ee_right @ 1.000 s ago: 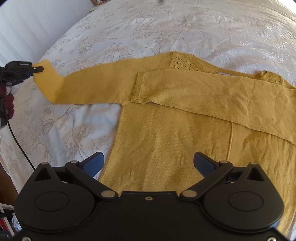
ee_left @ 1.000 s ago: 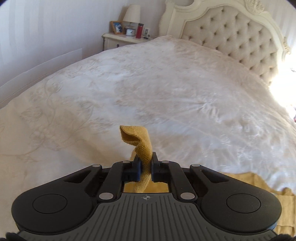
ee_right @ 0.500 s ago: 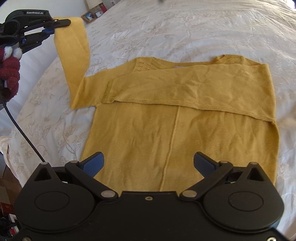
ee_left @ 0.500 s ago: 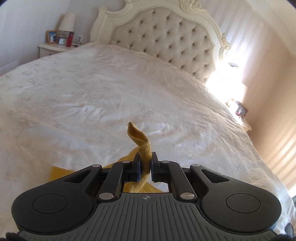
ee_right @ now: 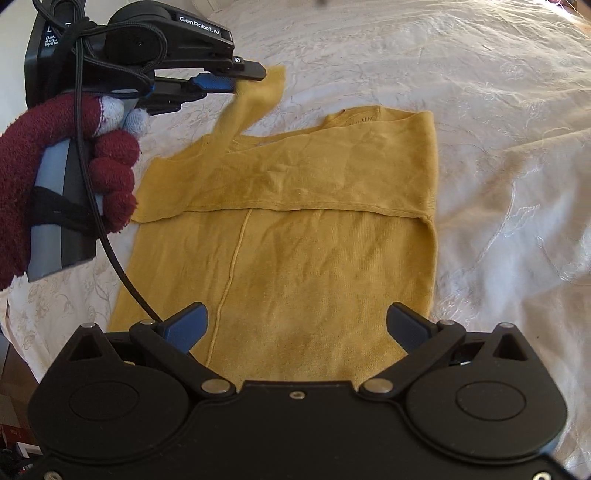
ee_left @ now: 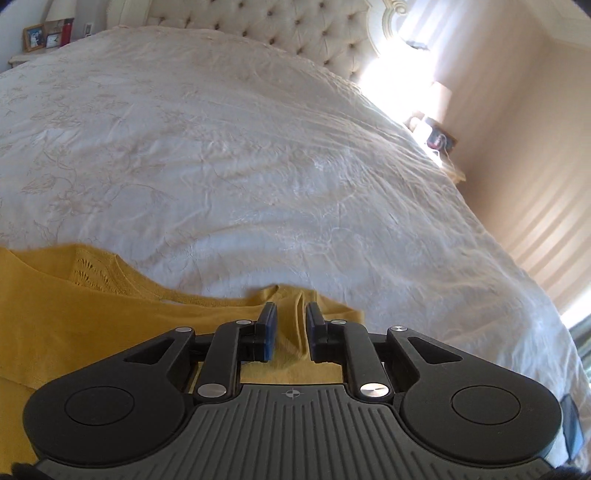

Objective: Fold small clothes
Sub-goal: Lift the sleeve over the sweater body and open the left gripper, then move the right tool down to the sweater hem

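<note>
A mustard-yellow sweater [ee_right: 314, 258] lies flat on the white bedspread [ee_right: 498, 166], with one sleeve [ee_right: 332, 177] folded across its chest. The other sleeve's cuff [ee_right: 267, 88] hangs raised over the sweater's upper left, at the tips of my left gripper [ee_right: 243, 79]. In the left wrist view the left gripper [ee_left: 290, 310] has its jaws opening, and the cuff fabric [ee_left: 290, 332] sits loosely in the gap between the blue pads. My right gripper [ee_right: 299, 314] stands wide open above the sweater's lower part, with nothing between its fingers.
A person's hand in a dark red glove [ee_right: 74, 166] holds the left gripper, and a black cable [ee_right: 122, 273] trails from it. A tufted headboard [ee_left: 258, 22] and a nightstand with picture frames [ee_left: 40, 37] lie beyond the bed. A lamp [ee_left: 439, 96] stands at the bed's right side.
The left gripper carried the sleeve cuff from far left up and over the sweater's shoulder, and its jaws have parted. The right gripper shifted, so the sweater body sits centred under it.
</note>
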A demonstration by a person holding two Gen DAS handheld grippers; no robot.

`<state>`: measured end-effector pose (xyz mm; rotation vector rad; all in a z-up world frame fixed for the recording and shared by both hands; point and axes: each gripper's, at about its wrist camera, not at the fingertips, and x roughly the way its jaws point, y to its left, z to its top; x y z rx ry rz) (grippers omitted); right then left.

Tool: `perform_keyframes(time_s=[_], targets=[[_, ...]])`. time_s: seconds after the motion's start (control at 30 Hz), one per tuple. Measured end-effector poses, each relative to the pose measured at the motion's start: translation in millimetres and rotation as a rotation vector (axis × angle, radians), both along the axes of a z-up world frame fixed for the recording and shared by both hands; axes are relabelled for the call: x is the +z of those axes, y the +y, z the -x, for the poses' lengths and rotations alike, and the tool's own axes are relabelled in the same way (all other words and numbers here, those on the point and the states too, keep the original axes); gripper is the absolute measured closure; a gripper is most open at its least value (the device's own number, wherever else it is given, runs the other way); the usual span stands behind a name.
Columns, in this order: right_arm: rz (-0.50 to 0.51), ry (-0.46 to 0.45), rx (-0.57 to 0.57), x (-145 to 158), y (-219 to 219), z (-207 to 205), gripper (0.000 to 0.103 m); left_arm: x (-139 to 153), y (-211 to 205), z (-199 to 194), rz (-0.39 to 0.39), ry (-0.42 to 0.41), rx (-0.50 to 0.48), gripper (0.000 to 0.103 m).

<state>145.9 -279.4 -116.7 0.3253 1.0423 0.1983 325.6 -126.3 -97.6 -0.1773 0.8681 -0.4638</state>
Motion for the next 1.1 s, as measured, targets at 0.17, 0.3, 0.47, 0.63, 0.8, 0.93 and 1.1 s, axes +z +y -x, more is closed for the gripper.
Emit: perform_keyframes(time_s=[0.17, 0.3, 0.47, 0.63, 0.8, 0.93, 1.1], targets=[[-0.01, -0.001, -0.042, -1.6, -2.1, -4.1, 0.0, -0.7, 16.5, 25.4, -0.103, -0.039, -0.053, 0.072], [-0.021, -0.012, -0.066, 0.2, -1.2, -18.7, 0.0, -16.9, 55.7, 37.1, -0.211, 0.012, -0.023, 0.072], [-0.049, -0.028, -0.072, 4.5, 5.7, -51.5, 0.0, -34.9, 115.1, 45.4, -0.309, 0.092, 0.075, 0.072], [-0.055, -0.037, -0.104, 4.8, 9.6, -87.5, 0.001, -44.6, 159.8, 42.8, -0.343, 0.153, 0.18, 0.072], [-0.025, -0.032, -0.11, -3.0, 11.7, -120.9, 0.022, -62.1, 179.3, 35.6, -0.357, 0.21, 0.215, 0.072], [-0.007, 0.004, -0.1, -18.7, 14.0, -142.1, 0.022, -83.5, 180.9, 31.4, -0.378, 0.261, 0.196, 0.072], [-0.006, 0.074, -0.083, -44.9, 15.4, -159.9, 0.027, -101.9, 180.1, 32.0, -0.399, 0.248, 0.195, 0.062]])
